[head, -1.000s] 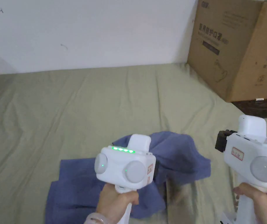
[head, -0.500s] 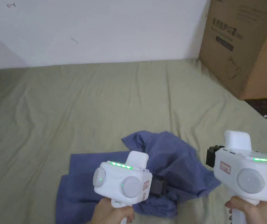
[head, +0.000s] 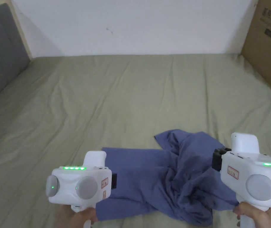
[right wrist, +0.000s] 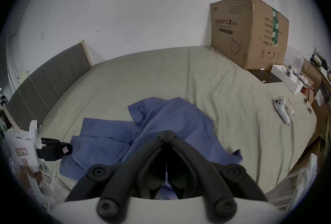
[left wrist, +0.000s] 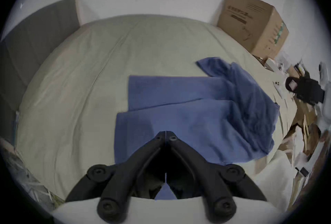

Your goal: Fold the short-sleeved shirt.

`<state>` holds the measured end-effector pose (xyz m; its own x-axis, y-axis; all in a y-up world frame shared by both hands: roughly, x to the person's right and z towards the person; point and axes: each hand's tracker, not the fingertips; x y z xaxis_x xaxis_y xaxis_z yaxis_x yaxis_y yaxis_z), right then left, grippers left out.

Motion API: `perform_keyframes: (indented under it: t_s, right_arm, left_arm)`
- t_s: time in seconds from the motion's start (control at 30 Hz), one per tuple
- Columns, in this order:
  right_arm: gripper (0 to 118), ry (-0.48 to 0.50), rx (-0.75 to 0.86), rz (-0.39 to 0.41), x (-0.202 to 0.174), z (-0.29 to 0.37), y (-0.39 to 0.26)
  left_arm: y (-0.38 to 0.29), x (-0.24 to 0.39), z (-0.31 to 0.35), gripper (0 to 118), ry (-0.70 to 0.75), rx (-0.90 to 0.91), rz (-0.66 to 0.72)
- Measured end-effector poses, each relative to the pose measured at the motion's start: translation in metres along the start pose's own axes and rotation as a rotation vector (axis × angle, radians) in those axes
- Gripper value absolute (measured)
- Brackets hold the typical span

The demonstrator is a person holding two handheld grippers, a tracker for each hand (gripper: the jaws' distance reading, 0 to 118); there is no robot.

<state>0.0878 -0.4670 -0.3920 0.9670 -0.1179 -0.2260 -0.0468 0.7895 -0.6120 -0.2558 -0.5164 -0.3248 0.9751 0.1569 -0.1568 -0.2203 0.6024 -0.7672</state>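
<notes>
The blue shirt (head: 167,181) lies on the bed (head: 108,98), flat at its left, bunched at its right. Left claw (left wrist: 165,135) hovers above the shirt's near left edge, clenched and empty; right claw (right wrist: 166,133) likewise, over the bunch. Soft, limp cloth (likely light): I'd pinch hem corners, not the crumple.

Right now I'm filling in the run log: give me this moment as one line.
stage: shirt unfolded | blue shirt: half flat, right side bunched, on green bedsheet | left tongs: shut, empty | right tongs: shut, empty
</notes>
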Motion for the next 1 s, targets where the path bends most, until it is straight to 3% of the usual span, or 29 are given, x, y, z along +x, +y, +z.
perform_keyframes:
  t_s: [0.13,0.17,0.2,0.23,0.27,0.3,0.4,0.47,0.57,0.63,0.67,0.77,0.8,0.83,0.87,0.9,1.0]
  right_arm:
    - [0,-0.002,-0.031,0.016,-0.001,-0.021,0.006]
    - [0,-0.005,-0.035,0.022,0.0,-0.026,0.009]
    - [0,-0.011,-0.037,0.028,0.001,-0.03,0.012]
    - [0,-0.014,-0.038,0.031,0.002,-0.034,0.015]
    - [0,-0.016,-0.04,0.032,0.004,-0.038,0.018]
    - [0,-0.02,-0.042,0.031,0.007,-0.043,0.021]
    - [0,-0.036,-0.053,0.031,0.015,-0.055,0.026]
    - [0,-0.045,-0.064,0.034,0.021,-0.064,0.028]
    - [0,-0.057,-0.088,0.048,0.03,-0.078,0.032]
    - [0,-0.056,-0.107,0.063,0.036,-0.089,0.037]
    - [0,-0.056,-0.119,0.068,0.039,-0.096,0.042]
    - [2,0.02,-0.143,0.034,0.045,-0.115,0.064]
    - [20,0.049,-0.183,0.026,0.046,-0.126,0.074]
    - [62,0.08,-0.216,0.017,0.047,-0.137,0.084]
    - [91,0.097,-0.234,0.016,0.046,-0.15,0.09]
    - [101,0.091,-0.232,0.023,0.045,-0.164,0.095]
    - [100,0.029,-0.302,0.046,0.037,-0.204,0.106]
  left_arm:
    - [0.028,-0.016,-0.019,2,0.035,0.044,0.047]
    - [0.04,-0.021,-0.025,12,0.026,0.045,0.06]
    - [0.05,-0.023,-0.033,34,0.035,0.042,0.077]
    - [0.06,-0.026,-0.042,77,0.026,0.032,0.084]
    - [0.071,-0.03,-0.053,103,0.017,0.012,0.088]
    - [0.078,-0.03,-0.064,115,0.021,0.009,0.085]
    - [0.093,-0.028,-0.097,96,0.052,-0.023,0.058]
    - [0.092,-0.021,-0.115,65,0.047,-0.09,0.045]
    - [0.083,-0.008,-0.121,44,0.09,-0.066,-0.038]
    - [0.084,-0.006,-0.113,4,0.088,-0.053,-0.067]
    - [0.087,-0.005,-0.112,4,0.14,-0.056,-0.092]
    - [0.091,-0.01,-0.101,4,0.069,-0.069,-0.063]
    - [0.092,-0.012,-0.097,4,0.052,-0.063,-0.041]
    - [0.094,-0.013,-0.093,4,0.042,-0.057,-0.015]
    - [0.095,-0.016,-0.091,4,0.037,-0.05,-0.002]
    - [0.096,-0.016,-0.088,4,0.035,-0.045,-0.002]
    - [0.098,-0.011,-0.079,4,0.031,-0.028,-0.024]
